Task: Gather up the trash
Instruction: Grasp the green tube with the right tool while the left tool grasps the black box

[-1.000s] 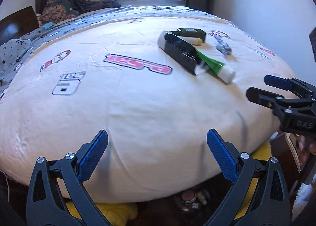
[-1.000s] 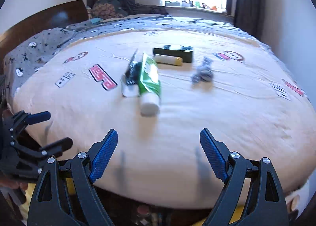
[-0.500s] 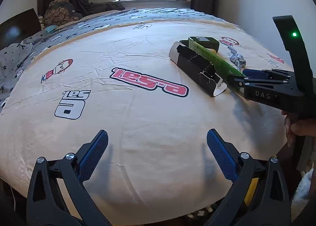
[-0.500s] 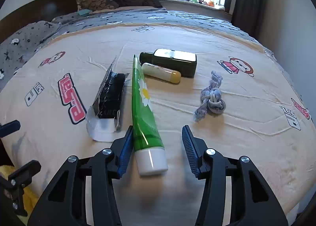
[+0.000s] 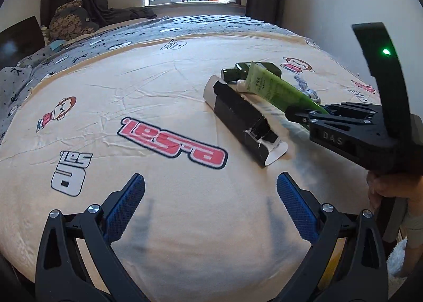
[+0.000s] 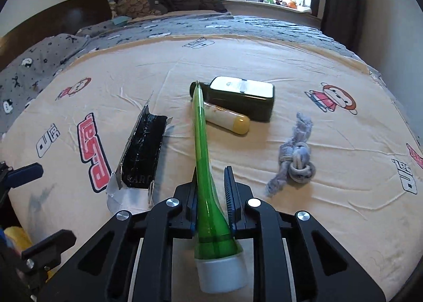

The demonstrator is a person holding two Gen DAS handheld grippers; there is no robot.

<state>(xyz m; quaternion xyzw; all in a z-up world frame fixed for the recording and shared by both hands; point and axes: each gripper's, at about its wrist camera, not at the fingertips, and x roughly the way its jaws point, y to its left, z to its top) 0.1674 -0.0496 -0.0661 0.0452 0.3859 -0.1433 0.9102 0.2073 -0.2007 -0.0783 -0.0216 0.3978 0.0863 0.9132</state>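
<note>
A green tube with a white cap (image 6: 203, 159) lies on the cream bedspread, and my right gripper (image 6: 211, 196) has it between its blue pads. The jaws are closing and squeeze the tube flat near the cap. In the left wrist view the right gripper (image 5: 298, 114) grips the green tube (image 5: 277, 88) from the right. A torn black box (image 6: 142, 154) lies just left of the tube. My left gripper (image 5: 211, 207) stands open over bare bedspread, short of the black box (image 5: 238, 117), holding nothing.
Behind the tube lie a dark green bottle (image 6: 243, 96) and a small cream tube (image 6: 227, 119). A knotted grey cloth (image 6: 293, 159) sits to the right. Grey bedding (image 6: 53, 64) and a wooden headboard (image 6: 53, 14) are at the left, a wall at the right.
My right gripper moved forward over the bed to the green tube and closed on it. My left gripper also moved forward over the bedspread and stayed open.
</note>
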